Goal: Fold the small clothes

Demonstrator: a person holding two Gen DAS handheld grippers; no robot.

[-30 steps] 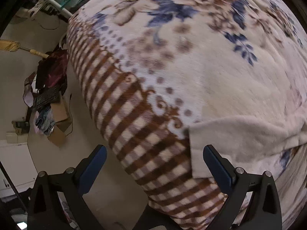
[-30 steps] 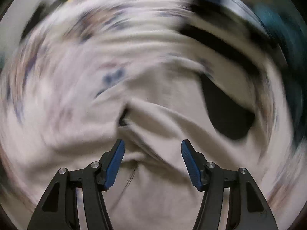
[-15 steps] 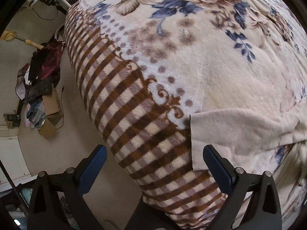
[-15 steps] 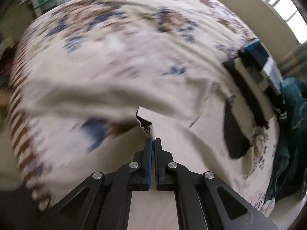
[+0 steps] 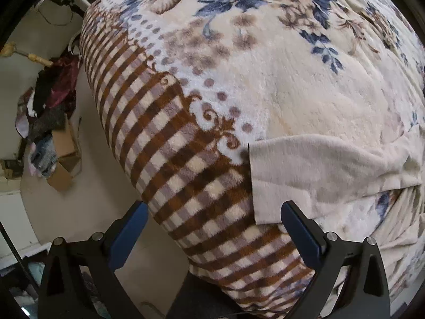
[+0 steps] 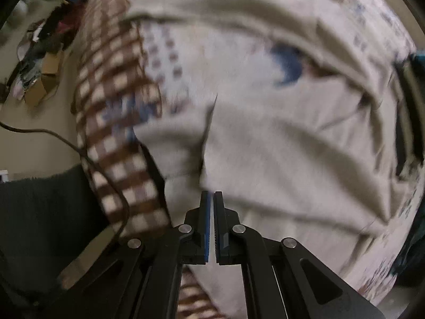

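A beige garment lies on a floral and checked blanket (image 5: 239, 85) covering a bed. In the left wrist view one sleeve or leg end (image 5: 305, 175) lies flat, its cut edge near the checked border. My left gripper (image 5: 212, 220) is open and empty, hovering over the bed's edge just short of that end. In the right wrist view, which is blurred, the beige garment (image 6: 279, 138) fills the middle. My right gripper (image 6: 212, 199) is shut on a fold of it near the bed's edge.
The bed's left edge drops to a pale floor (image 5: 87, 186). A pile of clothes and a cardboard box (image 5: 61, 159) sit on the floor to the left. A black cable (image 6: 79, 146) and a dark cloth (image 6: 45, 212) lie beside the bed. Dark folded items (image 6: 406, 117) lie far right.
My right gripper closed on the beige garment and has swung it toward the bed's checked edge. My left gripper stayed open and drifted slightly closer to the garment's end.
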